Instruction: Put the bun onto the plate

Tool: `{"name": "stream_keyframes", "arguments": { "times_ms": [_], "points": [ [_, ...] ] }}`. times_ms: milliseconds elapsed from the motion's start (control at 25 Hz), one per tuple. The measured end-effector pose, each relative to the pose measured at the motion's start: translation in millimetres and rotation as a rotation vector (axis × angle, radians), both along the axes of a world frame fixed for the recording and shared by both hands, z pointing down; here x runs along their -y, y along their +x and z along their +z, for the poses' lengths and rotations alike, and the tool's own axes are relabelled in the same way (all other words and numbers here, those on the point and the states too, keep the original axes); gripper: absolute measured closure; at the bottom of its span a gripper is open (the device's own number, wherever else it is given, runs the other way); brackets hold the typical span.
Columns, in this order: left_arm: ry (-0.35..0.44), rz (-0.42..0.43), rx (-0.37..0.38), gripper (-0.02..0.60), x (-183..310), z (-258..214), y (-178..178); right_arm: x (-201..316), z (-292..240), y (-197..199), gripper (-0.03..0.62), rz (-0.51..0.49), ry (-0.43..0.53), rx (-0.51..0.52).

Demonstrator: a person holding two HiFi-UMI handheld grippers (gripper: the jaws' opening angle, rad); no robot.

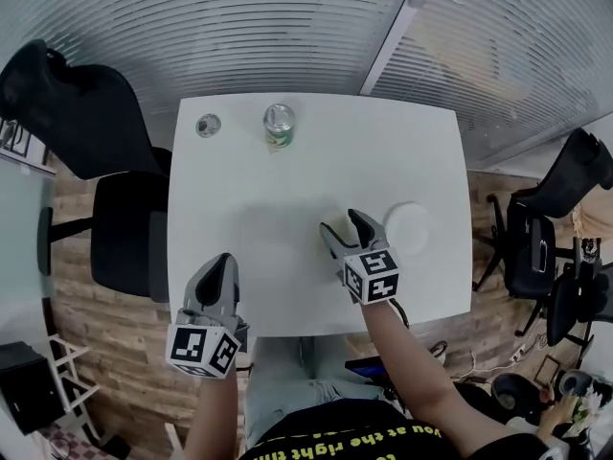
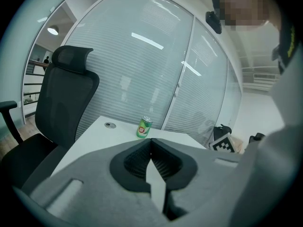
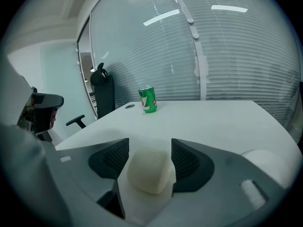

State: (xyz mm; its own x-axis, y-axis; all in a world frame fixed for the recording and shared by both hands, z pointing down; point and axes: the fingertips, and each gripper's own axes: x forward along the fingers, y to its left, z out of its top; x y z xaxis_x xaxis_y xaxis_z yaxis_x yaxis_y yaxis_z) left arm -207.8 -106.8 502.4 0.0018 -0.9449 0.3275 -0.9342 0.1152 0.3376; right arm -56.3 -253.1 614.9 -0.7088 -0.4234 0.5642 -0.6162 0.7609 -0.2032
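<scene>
In the right gripper view a pale, rounded bun (image 3: 147, 169) lies on the white table (image 1: 287, 257) between the two jaws of my right gripper (image 3: 150, 143). The jaws stand wide on either side of it and I see no squeeze on it. The white plate (image 1: 407, 226) lies just right of this gripper (image 1: 342, 222), and it shows as a pale disc (image 3: 267, 167) at the lower right of the right gripper view. My left gripper (image 1: 218, 268) hangs over the table's near left edge, its jaws (image 2: 151, 143) shut on nothing.
A green drink can (image 1: 279, 126) stands at the table's far side, with a round cable grommet (image 1: 208, 125) to its left. Black office chairs stand at the left (image 1: 86, 113) and right (image 1: 546, 238). Glass walls with blinds lie behind the table.
</scene>
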Motion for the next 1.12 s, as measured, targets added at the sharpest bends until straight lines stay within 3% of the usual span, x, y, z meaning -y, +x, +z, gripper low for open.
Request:
{"name": "stream_keyframes", "arguments": {
  "times_ms": [440, 760, 1120],
  "points": [
    [-0.008, 0.002, -0.003, 0.581, -0.5, 3.7, -4.3, -6.5, 36.1, -0.9, 0.234, 0.014, -0.001, -0.145],
    [-0.015, 0.007, -0.004, 0.581, -1.3, 7.0, -8.0, -8.5, 45.1, -3.3, 0.24, -0.004, 0.014, -0.229],
    [-0.013, 0.013, -0.006, 0.581, 2.1, 5.6, -9.8, -9.2, 43.8, -2.7, 0.246, -0.021, 0.001, -0.222]
  ]
}}
